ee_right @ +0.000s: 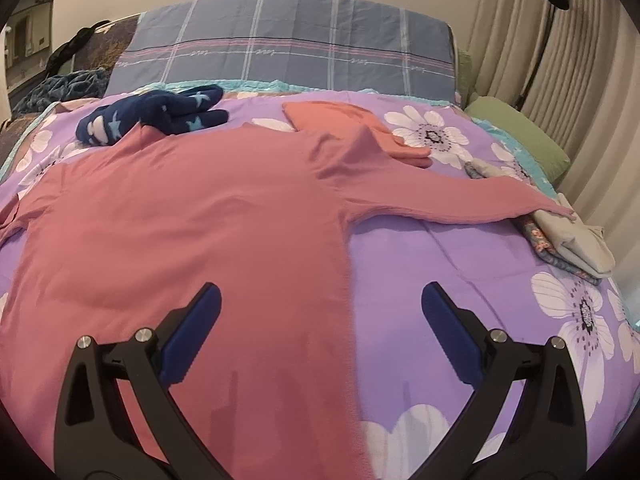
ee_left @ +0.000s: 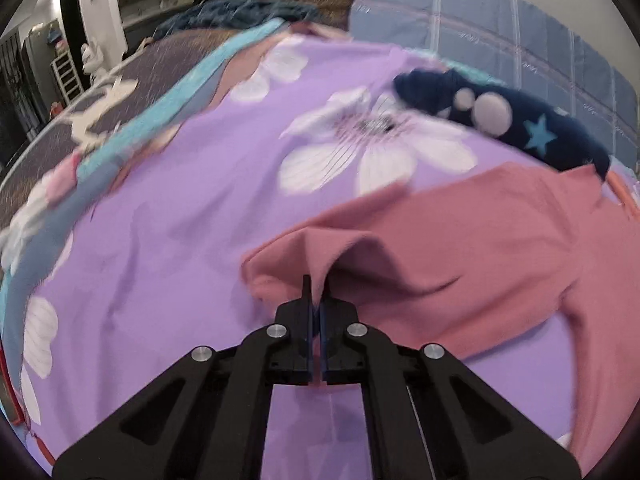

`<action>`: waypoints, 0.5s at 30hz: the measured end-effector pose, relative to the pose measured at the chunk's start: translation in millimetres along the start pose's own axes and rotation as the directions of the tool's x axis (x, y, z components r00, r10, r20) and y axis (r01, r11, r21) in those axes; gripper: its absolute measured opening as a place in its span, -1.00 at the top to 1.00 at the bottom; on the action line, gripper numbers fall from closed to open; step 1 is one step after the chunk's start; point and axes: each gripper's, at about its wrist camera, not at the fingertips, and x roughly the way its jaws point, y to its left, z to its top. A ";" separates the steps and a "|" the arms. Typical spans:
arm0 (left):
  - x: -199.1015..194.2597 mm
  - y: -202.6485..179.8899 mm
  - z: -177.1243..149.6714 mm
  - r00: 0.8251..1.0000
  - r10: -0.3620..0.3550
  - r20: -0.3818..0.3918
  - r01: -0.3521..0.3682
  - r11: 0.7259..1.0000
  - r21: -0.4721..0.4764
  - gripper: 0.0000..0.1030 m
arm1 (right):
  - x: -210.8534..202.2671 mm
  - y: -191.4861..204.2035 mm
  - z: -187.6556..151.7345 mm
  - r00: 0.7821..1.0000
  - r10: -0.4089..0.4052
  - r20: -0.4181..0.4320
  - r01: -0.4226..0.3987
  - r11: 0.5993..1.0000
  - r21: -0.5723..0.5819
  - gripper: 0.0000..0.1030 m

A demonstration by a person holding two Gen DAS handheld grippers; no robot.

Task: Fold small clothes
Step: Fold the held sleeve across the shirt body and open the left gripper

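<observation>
A pink long-sleeved garment [ee_right: 192, 220] lies spread flat on the purple flowered bedspread [ee_right: 460, 264]. Its right sleeve [ee_right: 460, 204] stretches out to the right. My left gripper [ee_left: 318, 296] is shut on a pinch of the pink garment [ee_left: 460, 248] near its left edge and lifts the cloth into a small peak. My right gripper [ee_right: 320, 304] is open, hovering over the garment's lower right edge, touching nothing. A navy star-patterned garment [ee_right: 160, 116] lies crumpled beyond the pink one; it also shows in the left wrist view [ee_left: 512, 120].
An orange-pink folded piece [ee_right: 348, 124] lies at the far middle. A folded stack of grey and patterned cloth [ee_right: 568, 240] sits under the sleeve's end at the right. A plaid pillow [ee_right: 288, 48] lies at the head, a green pillow [ee_right: 516, 136] at right.
</observation>
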 end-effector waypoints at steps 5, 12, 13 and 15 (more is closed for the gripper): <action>-61.7 -78.3 45.1 0.966 -0.217 0.143 0.199 0.971 0.129 0.97 | 7.1 -12.7 4.8 1.000 0.001 -0.018 0.000 0.999 0.053 -0.96; -156.7 -227.0 71.9 0.806 -0.530 0.262 0.403 0.817 0.414 0.95 | 4.9 -16.3 3.9 0.999 0.038 -0.022 -0.036 0.996 0.087 -0.96; -157.3 -241.6 65.0 0.798 -0.550 0.248 0.414 0.798 0.437 0.93 | 5.0 -17.1 3.0 0.999 0.032 -0.024 -0.030 0.996 0.082 -0.96; -143.6 -270.4 41.1 0.802 -0.566 0.190 0.429 0.767 0.477 0.90 | 7.1 -23.3 -0.2 0.999 0.020 -0.035 -0.017 0.996 0.084 -0.96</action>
